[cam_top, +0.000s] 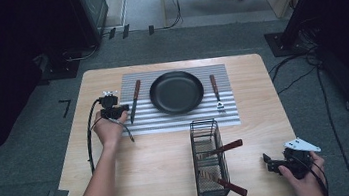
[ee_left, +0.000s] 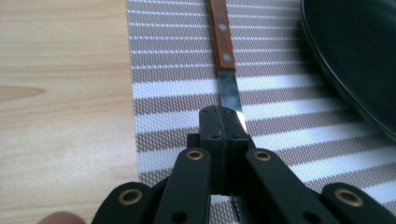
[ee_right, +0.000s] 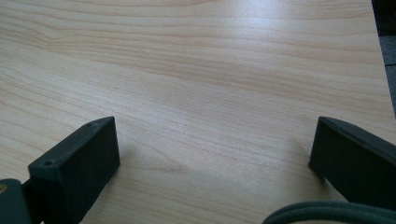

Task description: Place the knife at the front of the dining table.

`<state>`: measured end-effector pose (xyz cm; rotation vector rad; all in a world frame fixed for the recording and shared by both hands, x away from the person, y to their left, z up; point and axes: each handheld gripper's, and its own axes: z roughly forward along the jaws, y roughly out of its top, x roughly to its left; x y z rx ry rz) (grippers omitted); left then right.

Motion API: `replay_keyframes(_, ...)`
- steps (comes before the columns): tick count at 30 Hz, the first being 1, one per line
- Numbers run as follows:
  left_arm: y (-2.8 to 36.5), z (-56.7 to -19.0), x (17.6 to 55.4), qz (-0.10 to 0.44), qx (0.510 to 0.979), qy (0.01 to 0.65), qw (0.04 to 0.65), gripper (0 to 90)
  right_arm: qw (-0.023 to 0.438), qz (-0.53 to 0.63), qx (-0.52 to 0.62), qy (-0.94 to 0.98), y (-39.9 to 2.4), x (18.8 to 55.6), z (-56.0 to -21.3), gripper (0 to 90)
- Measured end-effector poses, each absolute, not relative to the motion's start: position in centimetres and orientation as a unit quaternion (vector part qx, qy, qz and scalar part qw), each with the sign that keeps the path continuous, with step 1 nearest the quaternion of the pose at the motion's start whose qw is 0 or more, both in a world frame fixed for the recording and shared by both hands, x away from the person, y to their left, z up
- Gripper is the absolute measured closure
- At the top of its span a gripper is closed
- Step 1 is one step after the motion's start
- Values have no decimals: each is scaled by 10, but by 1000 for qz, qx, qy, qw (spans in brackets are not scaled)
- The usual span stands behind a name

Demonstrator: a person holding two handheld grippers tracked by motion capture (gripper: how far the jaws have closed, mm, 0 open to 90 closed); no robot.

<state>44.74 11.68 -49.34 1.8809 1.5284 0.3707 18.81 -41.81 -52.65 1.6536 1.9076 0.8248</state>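
The left tool [ee_left: 223, 140], jaws pressed together on the blade of the knife [ee_left: 223, 51], is holding it on the striped mat [cam_top: 133, 128] with its long axis running toward 12 o'clock, while the right tool [ee_right: 212, 154] is resting spread over the counter [ee_right: 210, 70].

A knife [ee_left: 223, 44] is lying on the striped placemat [ee_left: 173, 93] just ahead of the left claw [ee_left: 222, 122], a black pan [ee_left: 355, 56] is sitting to its right, and a wire basket [cam_top: 209, 159] is lying left of the right claw [cam_top: 267, 160].
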Motion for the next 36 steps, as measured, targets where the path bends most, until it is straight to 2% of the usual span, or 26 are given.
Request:
replay_keyframes(4, 111, -499, 443, 140, 732, 582, 326, 900, 240, 301, 604, 697, -418, 188, -526, 9)
replay_keyframes(17, 108, -503, 436, 143, 722, 585, 342, 893, 240, 302, 605, 697, -418, 188, -526, 9)
replay_keyframes(19, 102, -499, 433, 147, 719, 578, 358, 841, 240, 301, 605, 697, -418, 188, -526, 9)
replay_keyframes(24, 83, -496, 429, 174, 726, 573, 338, 524, 240, 301, 604, 697, -418, 188, -526, 9)
replay_keyframes(27, 71, -501, 428, 205, 737, 568, 305, 450, 240, 301, 604, 697, -418, 188, -526, 9)
replay_keyframes(30, 65, -506, 426, 227, 745, 557, 289, 476, 240, 301, 604, 697, -418, 188, -526, 9)
replay_keyframes(34, 63, -506, 422, 236, 749, 547, 291, 593, 240, 301, 605, 697, -418, 188, -526, 9)
replay_keyframes(36, 64, -506, 422, 232, 748, 547, 296, 617, 240, 302, 604, 697, -418, 188, -526, 9)
